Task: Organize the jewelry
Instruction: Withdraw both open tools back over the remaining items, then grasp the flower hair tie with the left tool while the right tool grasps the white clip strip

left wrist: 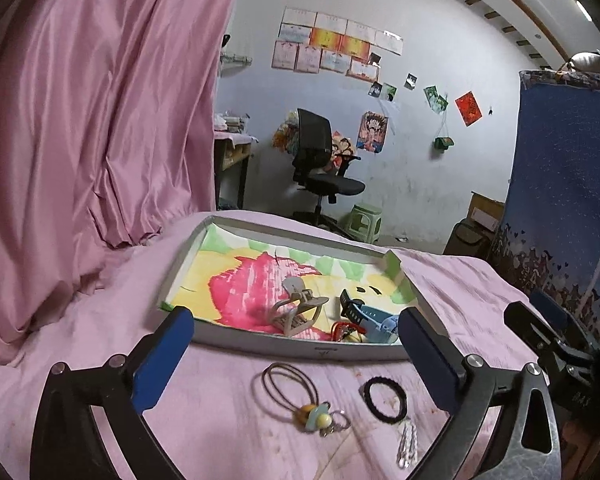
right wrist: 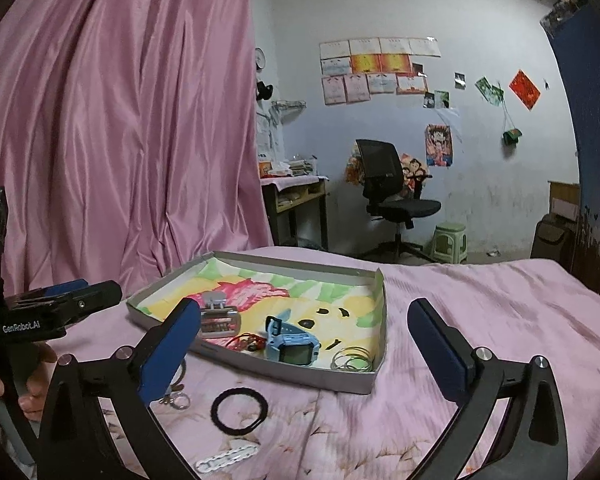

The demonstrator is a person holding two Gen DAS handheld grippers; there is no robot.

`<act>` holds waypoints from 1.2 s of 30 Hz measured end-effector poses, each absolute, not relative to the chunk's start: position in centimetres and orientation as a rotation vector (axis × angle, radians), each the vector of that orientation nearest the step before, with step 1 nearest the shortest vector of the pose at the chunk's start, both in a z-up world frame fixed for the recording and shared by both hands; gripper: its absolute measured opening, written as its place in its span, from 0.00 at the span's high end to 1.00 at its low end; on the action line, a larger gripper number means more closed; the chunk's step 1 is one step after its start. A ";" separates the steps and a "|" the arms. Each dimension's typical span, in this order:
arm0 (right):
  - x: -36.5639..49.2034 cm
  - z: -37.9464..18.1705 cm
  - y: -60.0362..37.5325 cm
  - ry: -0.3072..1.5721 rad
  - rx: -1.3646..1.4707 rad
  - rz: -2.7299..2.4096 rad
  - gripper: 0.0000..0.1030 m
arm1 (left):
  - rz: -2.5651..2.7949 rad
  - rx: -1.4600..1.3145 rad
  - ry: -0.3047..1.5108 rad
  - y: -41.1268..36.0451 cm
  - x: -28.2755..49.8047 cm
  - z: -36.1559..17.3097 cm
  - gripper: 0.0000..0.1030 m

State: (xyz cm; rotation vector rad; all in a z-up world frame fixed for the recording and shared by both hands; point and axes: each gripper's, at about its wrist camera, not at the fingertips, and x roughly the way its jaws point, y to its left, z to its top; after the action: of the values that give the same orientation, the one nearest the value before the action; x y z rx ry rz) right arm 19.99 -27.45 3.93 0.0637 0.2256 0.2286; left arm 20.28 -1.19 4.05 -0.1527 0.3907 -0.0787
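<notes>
Your left gripper hangs with its blue pads spread wide and nothing between them, low over the pink bedspread. Just below it, at 6 o'clock in the left wrist view, lies the brown cord loop with a yellow-and-blue charm at its near end. At 5 o'clock of that sit the black hair tie and a pale clip, close to each other.

Your right gripper is likewise spread wide and empty, facing the shallow box at 12 o'clock. Inside the box, on its bright painted lining, you have the blue watch near the front wall, thin bangles at its 3 o'clock in the corner, a red cord at its 9 o'clock, and a silver watch beyond that. In the right wrist view the hair tie lies outside the box, at 6 o'clock of the front wall.
</notes>
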 end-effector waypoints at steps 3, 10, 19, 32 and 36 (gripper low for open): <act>19.1 4.0 -26.9 0.224 0.054 0.241 0.01 | -0.077 -0.139 0.382 -0.8 19.1 4.1 0.00; 17.4 3.3 -25.8 0.284 0.039 0.265 0.01 | -0.083 -0.114 0.421 0.3 17.4 3.1 0.00; 17.5 0.9 -25.2 0.446 0.012 0.258 0.01 | -0.112 -0.106 0.531 1.8 17.3 1.3 0.00; 19.6 -3.0 -24.3 0.671 0.010 0.320 0.01 | -0.209 -0.146 0.694 1.7 19.9 -0.8 0.03; 20.2 -4.0 -24.1 0.714 0.024 0.336 0.09 | -0.239 -0.159 0.746 1.3 20.8 -1.6 0.14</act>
State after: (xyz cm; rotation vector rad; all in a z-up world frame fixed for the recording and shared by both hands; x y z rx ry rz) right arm 20.16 -24.05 -3.95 0.0240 0.7141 0.3363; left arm 20.81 1.27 -1.63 -0.1593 0.7462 -0.2391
